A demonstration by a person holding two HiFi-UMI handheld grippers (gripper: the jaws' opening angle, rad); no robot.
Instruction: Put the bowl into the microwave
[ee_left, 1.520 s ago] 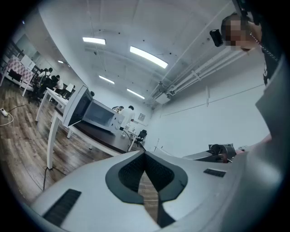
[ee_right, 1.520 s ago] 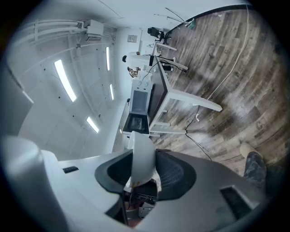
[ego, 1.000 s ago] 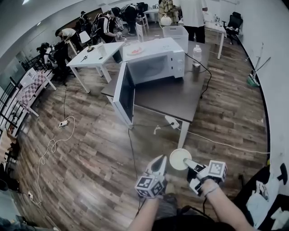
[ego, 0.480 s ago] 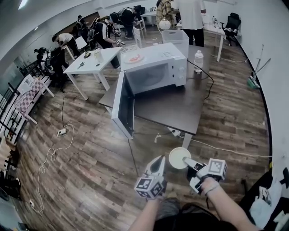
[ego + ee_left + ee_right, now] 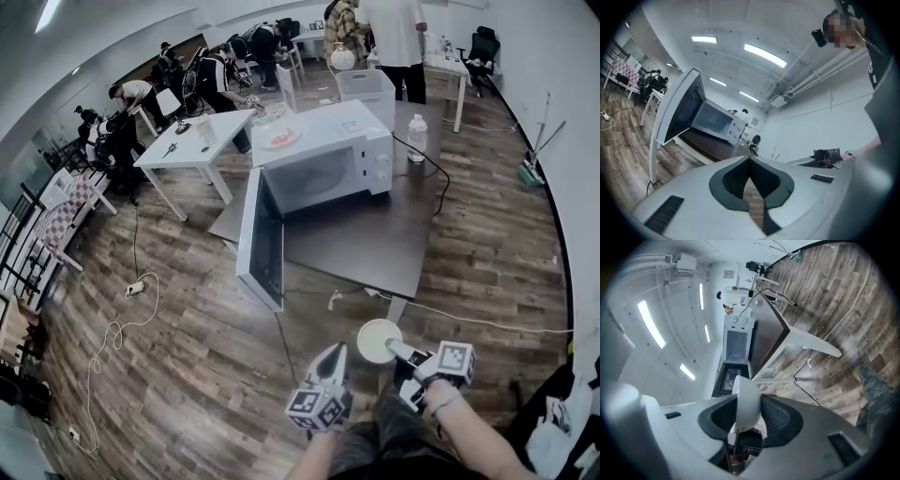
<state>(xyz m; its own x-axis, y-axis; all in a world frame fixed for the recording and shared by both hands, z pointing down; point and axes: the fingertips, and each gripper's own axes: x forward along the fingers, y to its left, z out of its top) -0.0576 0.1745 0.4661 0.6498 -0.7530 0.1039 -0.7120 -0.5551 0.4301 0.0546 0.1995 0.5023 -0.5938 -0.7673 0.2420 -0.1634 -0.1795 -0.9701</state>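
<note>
A white bowl (image 5: 379, 340) is held by its rim in my right gripper (image 5: 401, 352), low over the wood floor, short of the dark table (image 5: 375, 234). In the right gripper view the bowl (image 5: 746, 401) stands edge-on between the pads. The white microwave (image 5: 323, 159) sits on that table with its door (image 5: 261, 239) swung wide open; it also shows in the right gripper view as microwave (image 5: 738, 345). My left gripper (image 5: 333, 354) hangs beside the right one, jaws shut and empty (image 5: 750, 159). The left gripper view shows the open door (image 5: 677, 110).
A water bottle (image 5: 417, 139) stands on the table behind the microwave, and a plate (image 5: 281, 138) lies on top of it. Cables and a power strip (image 5: 133, 289) lie on the floor at left. A white table (image 5: 202, 136) and several people are farther back.
The table and microwave have drawn nearer and lower in the head view. Both grippers keep their places in the view, the bowl still in the right one.
</note>
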